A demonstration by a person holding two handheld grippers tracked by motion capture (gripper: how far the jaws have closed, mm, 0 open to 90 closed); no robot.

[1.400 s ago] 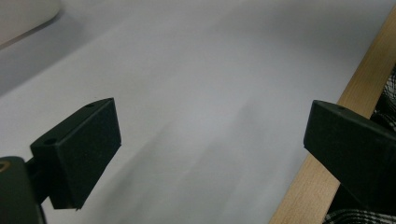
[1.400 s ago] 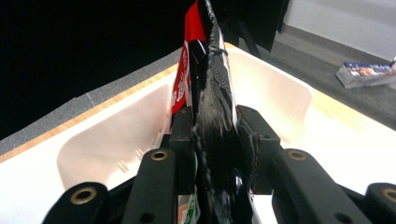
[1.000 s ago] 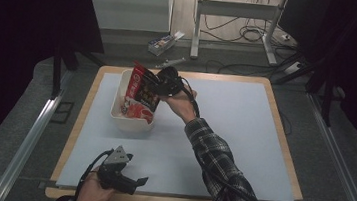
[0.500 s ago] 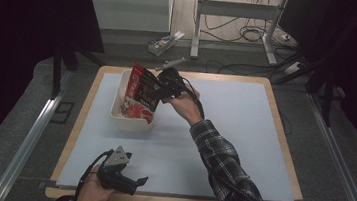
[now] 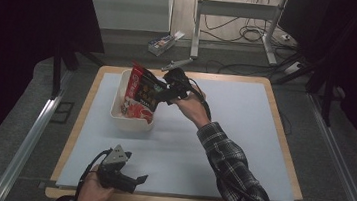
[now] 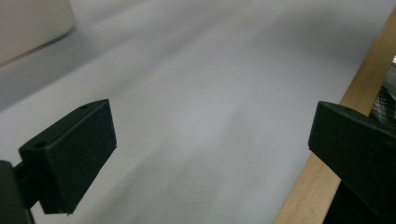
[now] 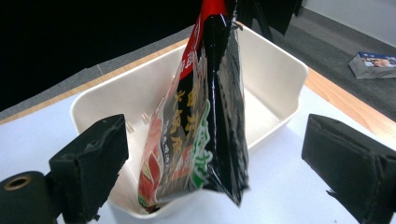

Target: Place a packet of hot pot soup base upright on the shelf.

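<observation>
A: Where's the packet (image 7: 201, 116)?
B: Standing in the white tub (image 7: 275, 74), far left on the pale table (image 5: 233, 136).
A: And the 2 grippers?
B: Right gripper (image 5: 167, 93) wide beside it; left gripper (image 5: 130, 180) wide, near edge. Dark room, cables on the floor.

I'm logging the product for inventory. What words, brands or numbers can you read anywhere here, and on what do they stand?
"火锅底" in yellow characters down the front of the red and black pouch, which stands in the white bin; the last character is partly creased.
Smaller print on the pouch: too blurred to read.
Small box on the floor beyond the table: printed, but too small to read.
</observation>
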